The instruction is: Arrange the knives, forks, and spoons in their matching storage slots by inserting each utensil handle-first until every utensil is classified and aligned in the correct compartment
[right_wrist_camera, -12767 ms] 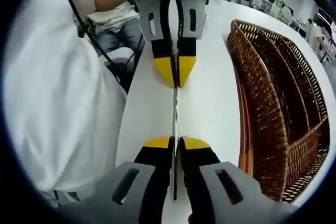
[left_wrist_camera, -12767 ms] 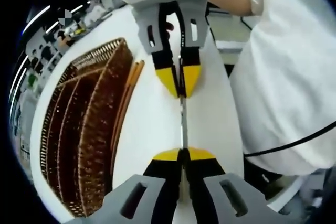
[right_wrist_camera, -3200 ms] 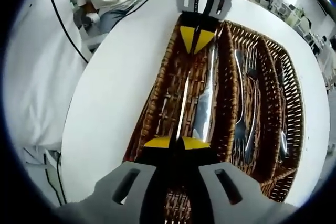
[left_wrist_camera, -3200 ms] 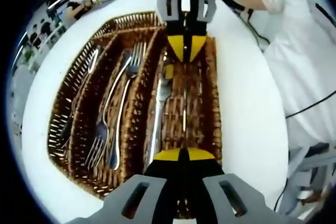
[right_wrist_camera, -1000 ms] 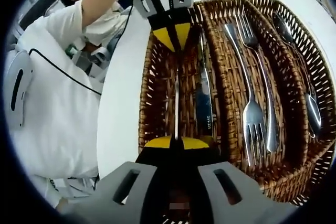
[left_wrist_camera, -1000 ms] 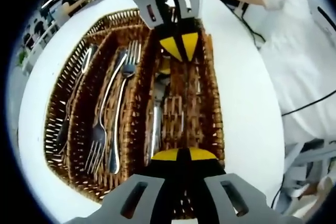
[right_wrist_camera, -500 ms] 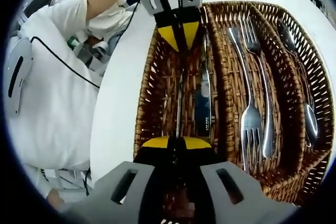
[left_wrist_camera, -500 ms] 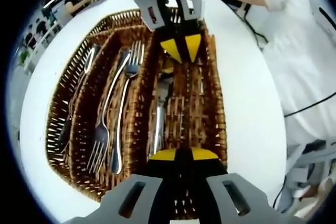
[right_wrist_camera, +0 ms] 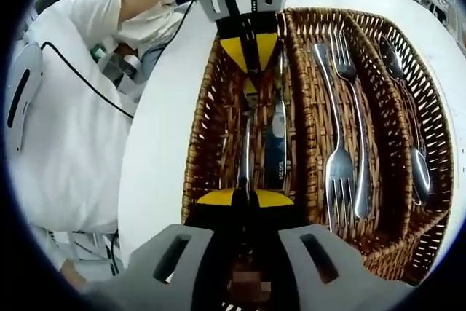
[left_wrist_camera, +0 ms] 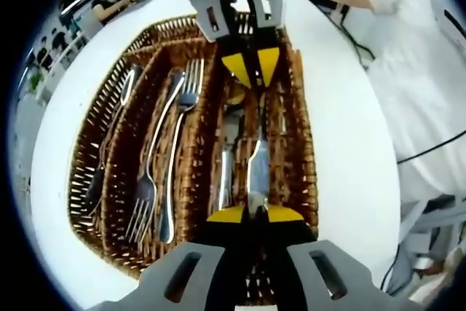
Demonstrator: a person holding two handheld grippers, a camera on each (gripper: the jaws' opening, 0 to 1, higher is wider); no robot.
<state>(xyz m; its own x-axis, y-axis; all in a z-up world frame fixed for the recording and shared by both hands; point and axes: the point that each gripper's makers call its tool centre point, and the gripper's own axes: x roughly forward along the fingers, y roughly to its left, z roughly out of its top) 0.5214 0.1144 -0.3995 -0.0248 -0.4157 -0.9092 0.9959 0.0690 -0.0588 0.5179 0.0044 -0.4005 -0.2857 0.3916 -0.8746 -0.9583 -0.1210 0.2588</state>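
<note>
Two grippers pinch one knife (left_wrist_camera: 258, 165) by its ends over the basket (left_wrist_camera: 300, 172): left gripper (left_wrist_camera: 246, 214) near, right gripper (left_wrist_camera: 251, 71) far. A second knife (left_wrist_camera: 225, 180) lies just left in the same slot; forks (left_wrist_camera: 164, 172) and spoon (left_wrist_camera: 109, 143) fill the slots farther left.

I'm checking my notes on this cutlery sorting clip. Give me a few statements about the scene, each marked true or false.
1. Both grippers hold one silver table knife over the brown wicker cutlery basket. True.
2. Two forks lie in the middle compartment. True.
3. The knife compartment holds no other knife. False: another knife lies there.
4. The basket sits on a black table. False: the white table is white.
5. The left gripper is open. False: shut on the knife.
</note>
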